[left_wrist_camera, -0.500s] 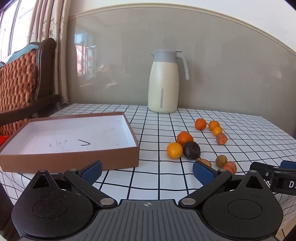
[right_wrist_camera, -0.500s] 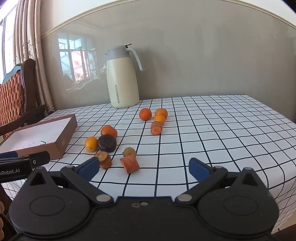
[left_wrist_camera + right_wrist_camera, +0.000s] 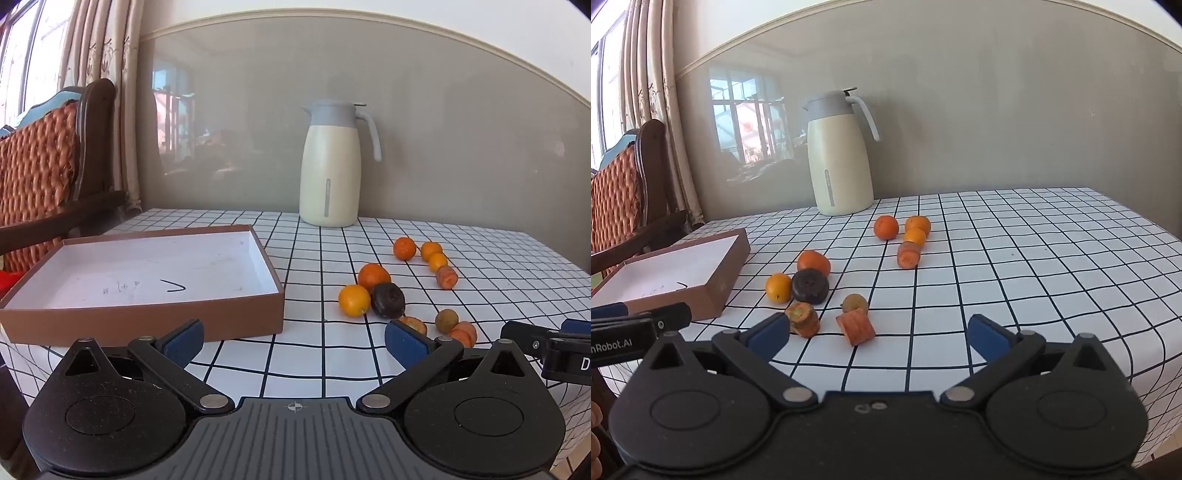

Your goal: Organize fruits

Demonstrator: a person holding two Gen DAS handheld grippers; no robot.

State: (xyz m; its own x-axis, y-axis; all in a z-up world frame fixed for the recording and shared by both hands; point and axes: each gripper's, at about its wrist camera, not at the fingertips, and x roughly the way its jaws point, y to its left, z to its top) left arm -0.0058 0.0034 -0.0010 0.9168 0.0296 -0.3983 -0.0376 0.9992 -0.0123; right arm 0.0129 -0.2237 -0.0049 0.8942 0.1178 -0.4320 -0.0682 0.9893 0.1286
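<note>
Right at the near edge of the tabletop [image 3: 1034, 258] two grippers hang side by side. The left gripper [image 3: 293, 341] has its blue pads spread wide, with nothing between them. The right gripper [image 3: 879, 334] is spread wide too, and it holds nothing.

Just past the right gripper lie two carrot pieces [image 3: 855, 326], close to the near edge. A small brownish fruit [image 3: 854, 303] sits right behind them. A little farther in sit a yellow-orange fruit [image 3: 778, 287], a dark round fruit [image 3: 810, 286] and a bigger orange [image 3: 813, 263], all bunched up and touching.

At the near left corner sits the brown box [image 3: 147, 321]. It is flat, white inside, with some pen marks on its bottom. No fruit is in it.

Farther back, near the middle of the tabletop, are three more small oranges [image 3: 886, 227] and one more carrot piece [image 3: 908, 254], close together.

At the far edge stands a cream jug [image 3: 840, 155] with a grey lid, upright, next to the grey wall. Off the left side is a wooden chair [image 3: 44, 166] with an orange cushion, by the curtains [image 3: 92, 48].
</note>
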